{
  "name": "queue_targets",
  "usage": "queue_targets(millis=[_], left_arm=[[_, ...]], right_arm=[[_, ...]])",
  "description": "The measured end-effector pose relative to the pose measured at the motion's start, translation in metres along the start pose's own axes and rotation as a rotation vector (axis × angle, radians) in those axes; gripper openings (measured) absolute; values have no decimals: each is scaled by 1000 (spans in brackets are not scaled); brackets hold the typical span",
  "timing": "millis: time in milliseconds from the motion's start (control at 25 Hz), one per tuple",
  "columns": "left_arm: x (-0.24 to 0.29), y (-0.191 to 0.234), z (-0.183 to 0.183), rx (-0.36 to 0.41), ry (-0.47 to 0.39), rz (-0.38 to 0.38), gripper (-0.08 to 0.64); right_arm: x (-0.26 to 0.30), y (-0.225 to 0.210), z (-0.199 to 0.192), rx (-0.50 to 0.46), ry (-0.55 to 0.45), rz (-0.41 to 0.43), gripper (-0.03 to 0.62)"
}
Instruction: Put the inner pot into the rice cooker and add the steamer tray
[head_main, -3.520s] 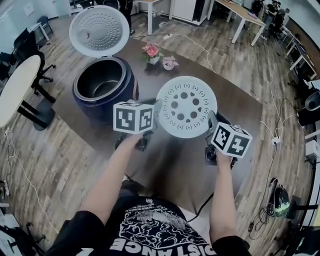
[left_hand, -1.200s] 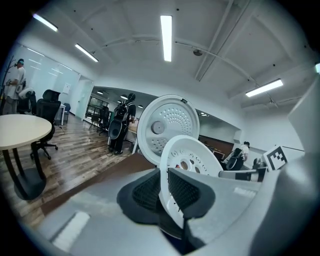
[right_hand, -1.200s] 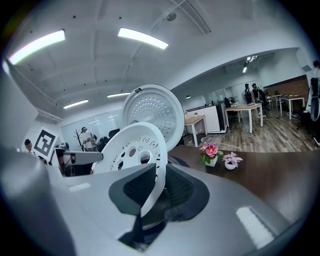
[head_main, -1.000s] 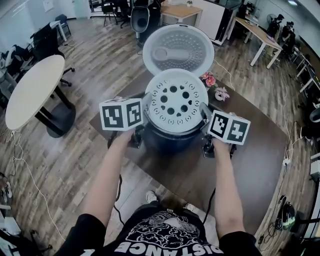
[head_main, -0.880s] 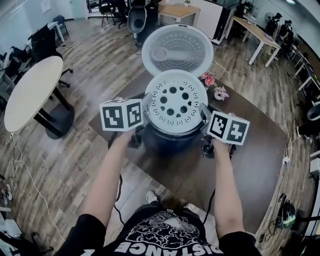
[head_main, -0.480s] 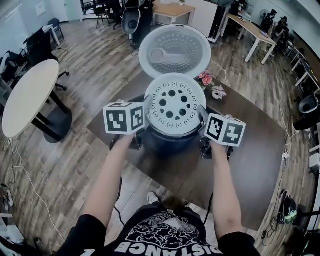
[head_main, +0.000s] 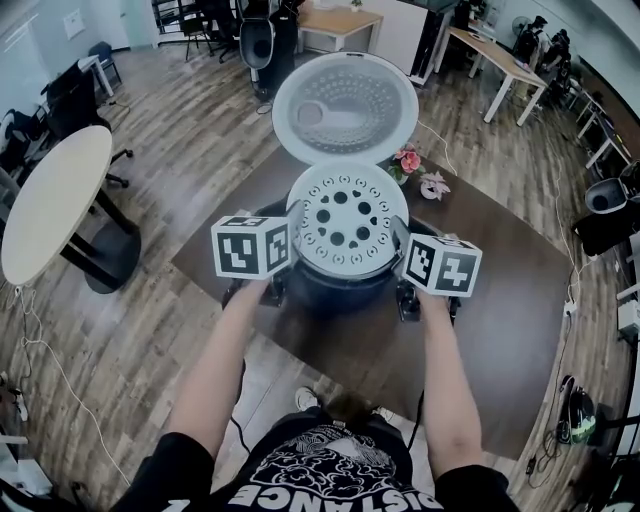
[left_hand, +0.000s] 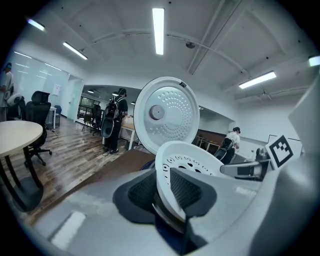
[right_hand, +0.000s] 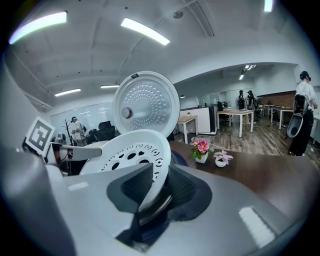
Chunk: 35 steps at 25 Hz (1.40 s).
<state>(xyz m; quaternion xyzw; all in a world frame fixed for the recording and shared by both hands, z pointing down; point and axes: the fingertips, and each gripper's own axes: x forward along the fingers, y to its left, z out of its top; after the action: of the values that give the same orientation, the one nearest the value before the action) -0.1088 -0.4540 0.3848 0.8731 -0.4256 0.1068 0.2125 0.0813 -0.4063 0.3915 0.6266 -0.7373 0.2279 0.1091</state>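
Shift since earlier: the steamer tray (head_main: 348, 222), held a few seconds ago over the bench (head_main: 500, 290) to the right of the rice cooker (head_main: 340, 288), now lies across the cooker's open mouth, a little lower than a second ago.
Steamer tray: white, round and perforated, level over the dark blue cooker body and covering the opening in the head view.
Inner pot: a metal rim (right_hand: 152, 212) shows just under the tray's edge inside the cooker; the rest is hidden.
Left tongs (left_hand: 164, 190): on the tray's left edge, with the rim standing between the two black pads, which still lie against it; these jaws have just been opening a little.
Right tongs (right_hand: 157, 192): on the tray's right edge, with the rim likewise between the pads and touching them; these jaws have also just been opening.
Lid (head_main: 345, 108): hinged up behind the tray, its white dotted underside facing the person.
Bench: dark brown, with the cooker near its front left part.
Flowers (head_main: 405, 160): a small pink-flowered pot behind and to the right of the cooker, with a second small pot (head_main: 433, 186) just beside it.
Round table (head_main: 45, 200): pale, on the wooden floor well to the left.
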Motion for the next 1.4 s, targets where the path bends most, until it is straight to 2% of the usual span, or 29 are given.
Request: queue_targets(millis=[840,1080,1400], left_arm=[[14,-1,-14,46,25,10,102],[15,6,-3,102,21,28,127],[8,-2,-2,131,4,38,135]], right_arm=[[7,-5,-7,-79,8,-21,109],[13,1,4,-228,1,-99,141],[2,-2,7,-188,-29,-69,141]])
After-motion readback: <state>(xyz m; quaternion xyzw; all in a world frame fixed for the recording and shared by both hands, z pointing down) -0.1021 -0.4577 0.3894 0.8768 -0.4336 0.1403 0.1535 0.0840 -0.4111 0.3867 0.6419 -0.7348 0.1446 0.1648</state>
